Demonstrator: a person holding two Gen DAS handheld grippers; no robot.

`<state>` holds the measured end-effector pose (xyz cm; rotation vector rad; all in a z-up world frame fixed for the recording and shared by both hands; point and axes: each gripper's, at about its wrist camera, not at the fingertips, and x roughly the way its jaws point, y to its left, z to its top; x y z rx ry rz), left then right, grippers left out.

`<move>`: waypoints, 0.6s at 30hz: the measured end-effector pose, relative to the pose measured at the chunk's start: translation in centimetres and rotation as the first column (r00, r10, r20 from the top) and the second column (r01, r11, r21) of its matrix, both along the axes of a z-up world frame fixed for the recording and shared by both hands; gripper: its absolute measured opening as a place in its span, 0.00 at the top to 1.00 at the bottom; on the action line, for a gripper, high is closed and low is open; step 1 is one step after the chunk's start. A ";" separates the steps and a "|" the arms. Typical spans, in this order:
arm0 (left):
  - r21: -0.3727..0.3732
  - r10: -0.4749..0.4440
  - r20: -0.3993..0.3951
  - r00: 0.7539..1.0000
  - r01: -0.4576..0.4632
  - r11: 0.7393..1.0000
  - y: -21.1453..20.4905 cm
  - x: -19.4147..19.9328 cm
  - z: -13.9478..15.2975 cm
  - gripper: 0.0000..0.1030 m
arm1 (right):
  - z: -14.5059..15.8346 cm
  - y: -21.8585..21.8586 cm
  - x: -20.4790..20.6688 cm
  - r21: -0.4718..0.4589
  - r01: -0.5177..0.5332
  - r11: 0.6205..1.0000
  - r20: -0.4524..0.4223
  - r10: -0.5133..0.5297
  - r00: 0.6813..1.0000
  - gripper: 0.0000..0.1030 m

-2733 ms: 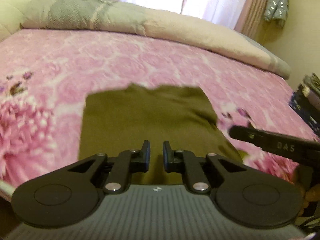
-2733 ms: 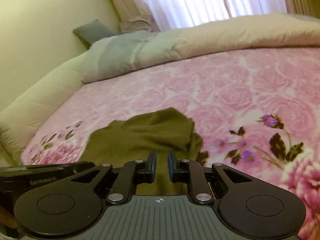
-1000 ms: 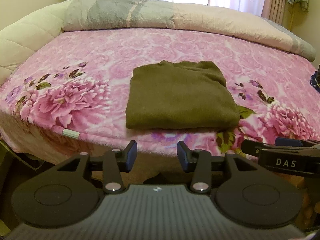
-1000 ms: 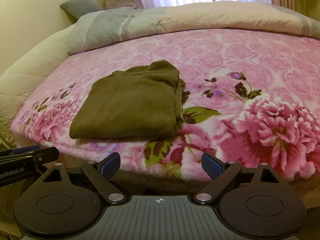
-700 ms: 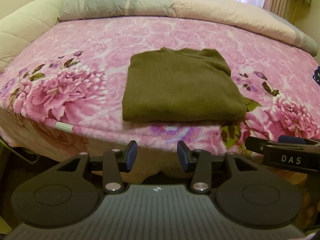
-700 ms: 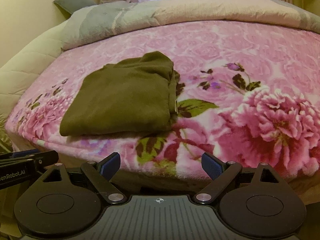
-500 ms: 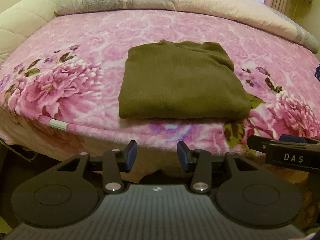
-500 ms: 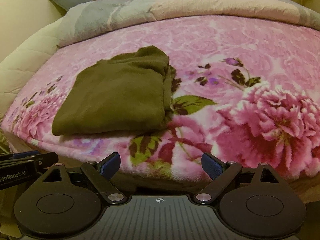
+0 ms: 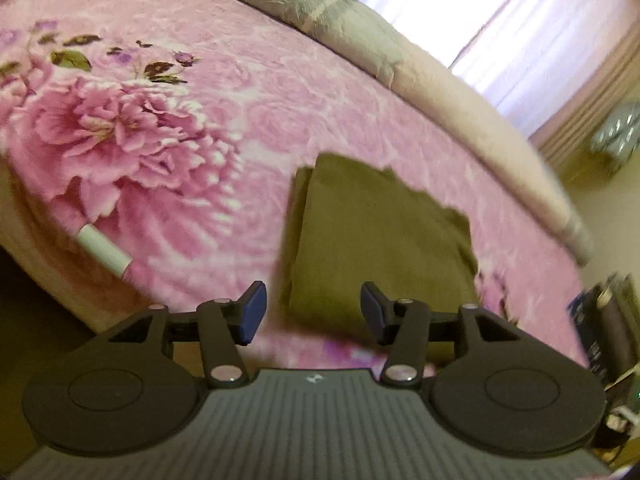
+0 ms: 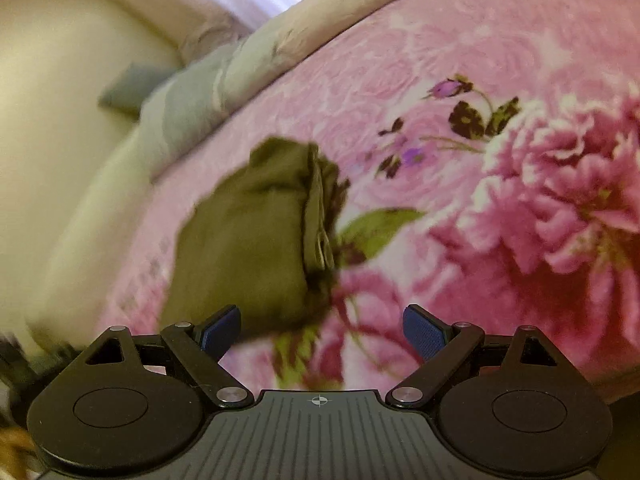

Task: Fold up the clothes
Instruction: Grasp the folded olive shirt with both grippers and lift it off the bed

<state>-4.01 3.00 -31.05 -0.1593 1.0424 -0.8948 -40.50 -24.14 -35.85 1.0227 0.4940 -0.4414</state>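
Observation:
An olive-green garment (image 9: 380, 240) lies folded into a flat rectangle on the pink flowered bedspread (image 9: 168, 136), near the bed's front edge. In the right wrist view the same garment (image 10: 248, 240) shows its stacked folded layers along its right side. My left gripper (image 9: 313, 312) is open, its blue-padded fingers empty, just short of the garment's near edge. My right gripper (image 10: 321, 332) is open wider, held in front of the garment's near right corner with nothing in it. Both views are tilted and blurred.
A rolled beige and grey quilt (image 9: 360, 32) runs along the far side of the bed, below a bright curtained window (image 9: 500, 20). A grey pillow (image 10: 128, 88) lies by the cream wall. Dark stacked items (image 9: 608, 320) stand off the bed's right side.
Both grippers let go of the garment and drew back off the bed. In the last half second both have swung closer and tilted; the other gripper has left each view.

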 end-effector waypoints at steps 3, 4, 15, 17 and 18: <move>-0.043 0.000 -0.064 0.998 -0.002 0.999 -0.9 1.9 -1.3 0.52 | -0.4 -2.3 0.7 0.079 0.025 0.997 0.039 -0.028 0.999 0.12; -0.057 0.000 -0.088 0.996 -0.005 0.998 -1.3 2.5 -1.8 0.52 | -0.4 -3.0 1.0 0.095 0.028 0.995 0.045 -0.032 0.998 0.12; -0.136 -0.044 -0.282 0.958 0.005 0.991 -4.9 7.3 -6.7 0.50 | -2.3 -7.7 5.4 0.184 -0.070 0.980 0.079 0.056 0.995 0.12; -0.154 -0.055 -0.309 0.950 0.007 0.988 -5.4 7.7 -7.5 0.50 | -2.6 -8.5 6.2 0.198 -0.097 0.975 0.089 0.081 0.993 0.12; -0.170 -0.058 -0.318 0.946 0.003 0.985 -5.5 7.8 -7.7 0.49 | -2.8 -8.8 6.6 0.205 -0.111 0.972 0.094 0.093 0.991 0.12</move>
